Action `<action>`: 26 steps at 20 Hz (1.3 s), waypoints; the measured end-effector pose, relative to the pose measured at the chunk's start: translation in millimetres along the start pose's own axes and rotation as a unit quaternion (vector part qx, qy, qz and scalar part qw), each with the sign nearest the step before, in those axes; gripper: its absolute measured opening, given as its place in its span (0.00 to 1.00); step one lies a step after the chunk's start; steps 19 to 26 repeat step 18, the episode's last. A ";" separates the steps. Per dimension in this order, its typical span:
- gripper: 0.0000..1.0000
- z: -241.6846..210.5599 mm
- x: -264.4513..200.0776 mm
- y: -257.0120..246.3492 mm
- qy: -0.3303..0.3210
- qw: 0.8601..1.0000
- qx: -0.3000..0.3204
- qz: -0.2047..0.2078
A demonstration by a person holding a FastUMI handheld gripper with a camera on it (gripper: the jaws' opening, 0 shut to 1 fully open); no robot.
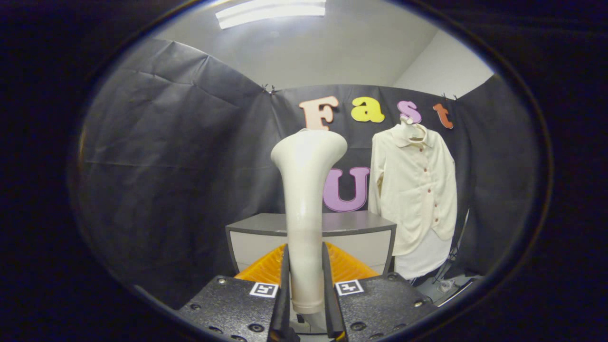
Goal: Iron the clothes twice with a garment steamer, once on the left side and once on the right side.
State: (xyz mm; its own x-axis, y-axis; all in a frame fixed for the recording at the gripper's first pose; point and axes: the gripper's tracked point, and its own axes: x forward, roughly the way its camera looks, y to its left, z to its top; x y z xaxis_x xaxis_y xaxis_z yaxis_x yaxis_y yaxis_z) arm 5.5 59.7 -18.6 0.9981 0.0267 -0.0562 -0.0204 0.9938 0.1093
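The gripper [306, 289] pinches the steamer [306, 190] by its handle, w/ both fingers pressed on its sides, and it stands up straight w/ the wide head on top. The cream shirt [414, 185] hangs on a hanger against the booth wall, beyond the fingers & off to the right. A grey bench [342, 228] sits behind the steamer, w/ an orange thing [349, 268] in front of it.

Steamer upright between the fingers, shirt hanging beyond at two o'clock.

The garment steamer [306, 209] stands upright between the two fingers of the gripper [306, 289], both pressing its handle, its head uppermost. Just behind the fingers, at twelve o'clock, lies a ribbed tray [349, 268], and behind that stands a cabinet [361, 235]. The shirt [413, 190] hangs on a hanger [412, 129] against the booth wall, at two o'clock from the steamer, right of the cabinet and well apart from the fingers.
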 end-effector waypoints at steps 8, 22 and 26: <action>0.30 -2.9 1.5 5.2 0.010 1.000 0.009 0.000; 0.30 -4.1 3.5 4.7 0.014 1.000 0.014 0.000; 0.30 -4.1 3.5 4.7 0.014 1.000 0.014 0.000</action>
